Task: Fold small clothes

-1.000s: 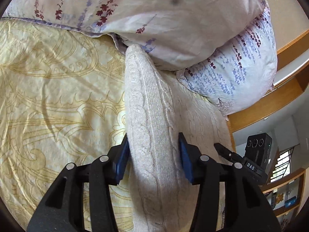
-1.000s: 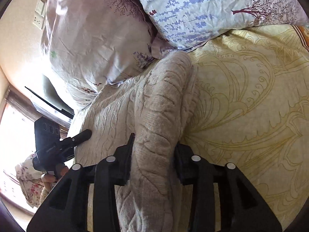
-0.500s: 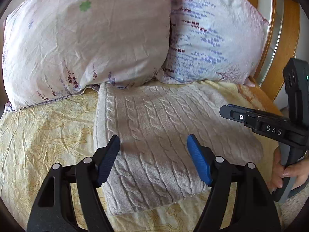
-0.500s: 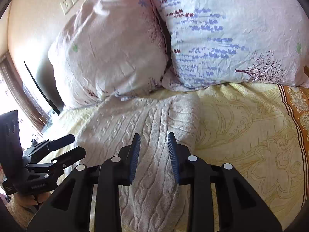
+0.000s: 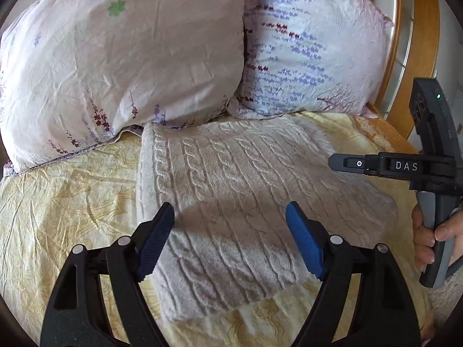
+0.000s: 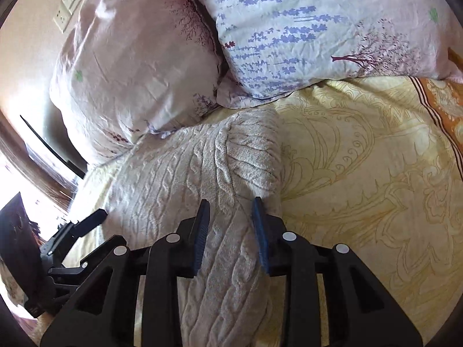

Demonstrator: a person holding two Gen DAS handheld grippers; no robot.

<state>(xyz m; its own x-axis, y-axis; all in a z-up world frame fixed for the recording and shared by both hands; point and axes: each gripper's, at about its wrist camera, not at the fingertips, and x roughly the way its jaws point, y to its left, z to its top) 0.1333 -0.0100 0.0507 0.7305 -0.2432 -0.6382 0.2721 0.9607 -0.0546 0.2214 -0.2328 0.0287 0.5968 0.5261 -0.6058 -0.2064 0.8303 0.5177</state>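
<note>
A cream cable-knit sweater (image 5: 237, 190) lies folded into a flat rectangle on the yellow bedsheet (image 5: 58, 202), its far edge against the pillows. My left gripper (image 5: 231, 225) is wide open and empty, hovering above the sweater's near half. In the right wrist view the sweater (image 6: 179, 173) has a raised fold along its right edge. My right gripper (image 6: 230, 211) straddles that fold with its jaws a little apart, loose around the knit. The right gripper also shows at the right of the left wrist view (image 5: 376, 164), and the left gripper at the lower left of the right wrist view (image 6: 84, 225).
Two floral pillows (image 5: 130, 57) (image 5: 312, 46) lean against the head of the bed just behind the sweater. A wooden headboard (image 5: 419, 43) stands at the right. In the right wrist view a wall socket (image 6: 68, 8) and bright window light sit at the left.
Both grippers have let go of the sweater folds they pinched and drawn back. The left opened wide; the sweater now lies flat in a folded rectangle.
</note>
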